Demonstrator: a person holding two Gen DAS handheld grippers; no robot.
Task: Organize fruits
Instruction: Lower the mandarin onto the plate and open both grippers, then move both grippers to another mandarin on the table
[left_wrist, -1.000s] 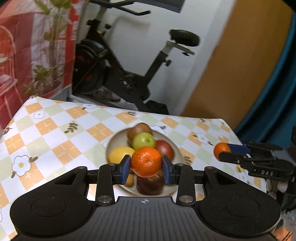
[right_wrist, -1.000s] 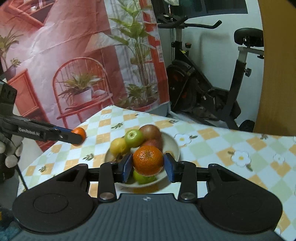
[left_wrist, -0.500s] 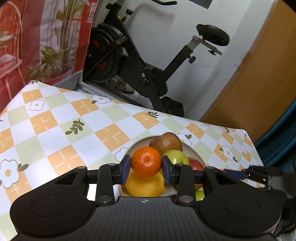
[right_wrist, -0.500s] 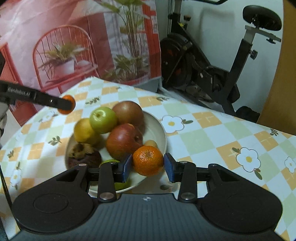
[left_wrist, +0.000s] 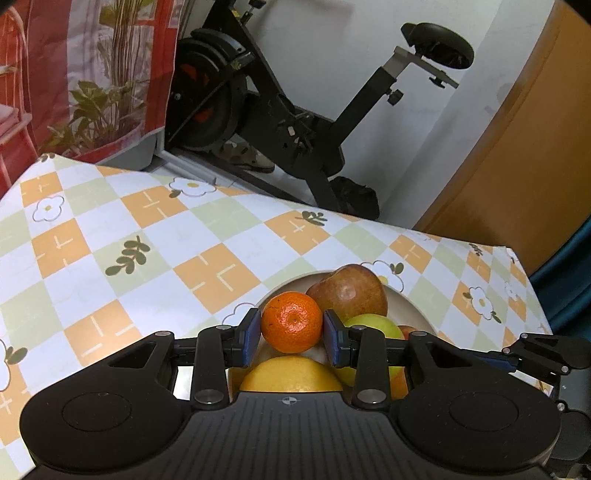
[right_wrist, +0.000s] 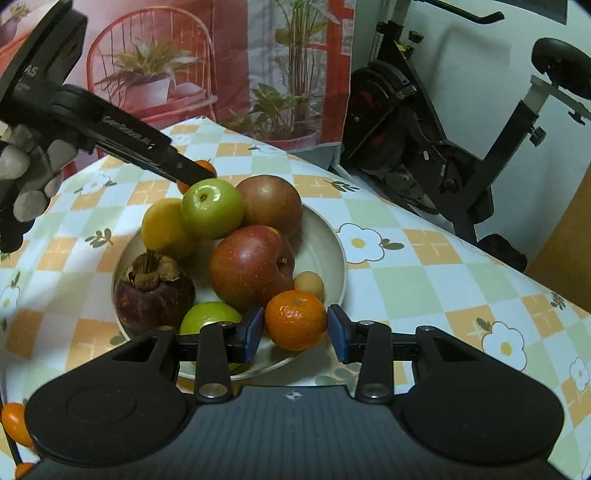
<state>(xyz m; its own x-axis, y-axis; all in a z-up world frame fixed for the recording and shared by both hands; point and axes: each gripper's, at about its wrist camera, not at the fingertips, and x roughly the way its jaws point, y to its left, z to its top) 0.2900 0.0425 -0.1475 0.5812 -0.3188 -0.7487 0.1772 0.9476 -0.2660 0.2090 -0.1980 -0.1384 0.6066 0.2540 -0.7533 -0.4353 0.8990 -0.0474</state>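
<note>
We see a table under a checkered floral cloth, bearing a cream plate heaped with fruit.

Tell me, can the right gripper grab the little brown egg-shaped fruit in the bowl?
Probably not yet: the right gripper is shut on a mandarin, which sits right in front of the small brown fruit.

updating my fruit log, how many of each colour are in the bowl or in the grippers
orange mandarin: 2
green fruit: 2
red apple: 2
yellow fruit: 1
purple mangosteen: 1
tan fruit: 1
total: 9
</note>
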